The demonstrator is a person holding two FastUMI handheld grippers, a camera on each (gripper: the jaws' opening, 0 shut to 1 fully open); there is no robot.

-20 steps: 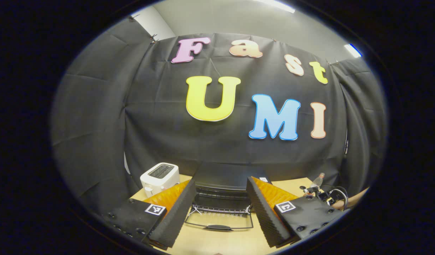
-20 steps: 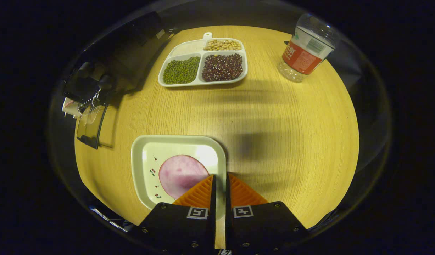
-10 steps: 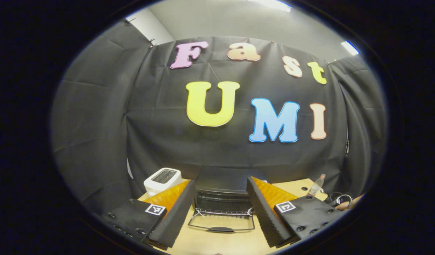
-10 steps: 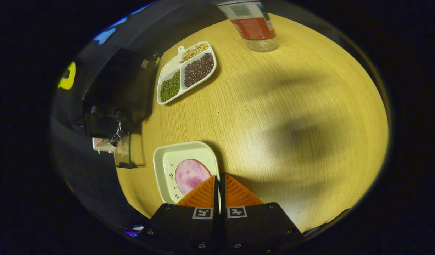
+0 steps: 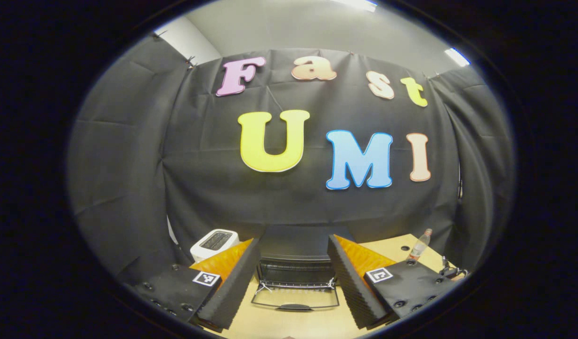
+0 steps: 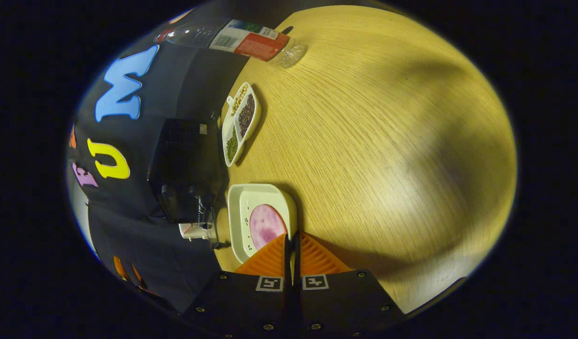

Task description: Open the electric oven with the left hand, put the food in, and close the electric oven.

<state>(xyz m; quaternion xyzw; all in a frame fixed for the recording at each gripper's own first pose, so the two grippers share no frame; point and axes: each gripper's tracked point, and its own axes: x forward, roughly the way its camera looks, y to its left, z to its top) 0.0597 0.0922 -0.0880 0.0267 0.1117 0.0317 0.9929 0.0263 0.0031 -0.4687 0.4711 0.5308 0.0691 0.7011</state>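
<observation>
The black electric oven (image 5: 296, 245) stands at the table's back with its glass door (image 5: 296, 295) folded down flat. My left gripper (image 5: 293, 241) hangs open in front of it, one finger at each side of the door and nothing between them. In the right gripper view, a white square plate (image 6: 244, 207) carries a round pink slice of ham (image 6: 266, 224). My right gripper (image 6: 291, 235) is shut on the plate's near rim. The oven (image 6: 185, 160) lies just left of the plate, its open door (image 6: 208, 228) close to the plate's edge.
A white toaster (image 5: 212, 242) sits left of the oven. A white divided tray of beans (image 6: 240, 123) lies beside the oven, and a plastic bottle (image 6: 244, 40) stands farther along the table. The wooden table (image 6: 373, 141) stretches wide on the right.
My right gripper has swung round with the plate in its grip, so the oven now lies close beside the plate. The left gripper drew back a little; the door stays open.
</observation>
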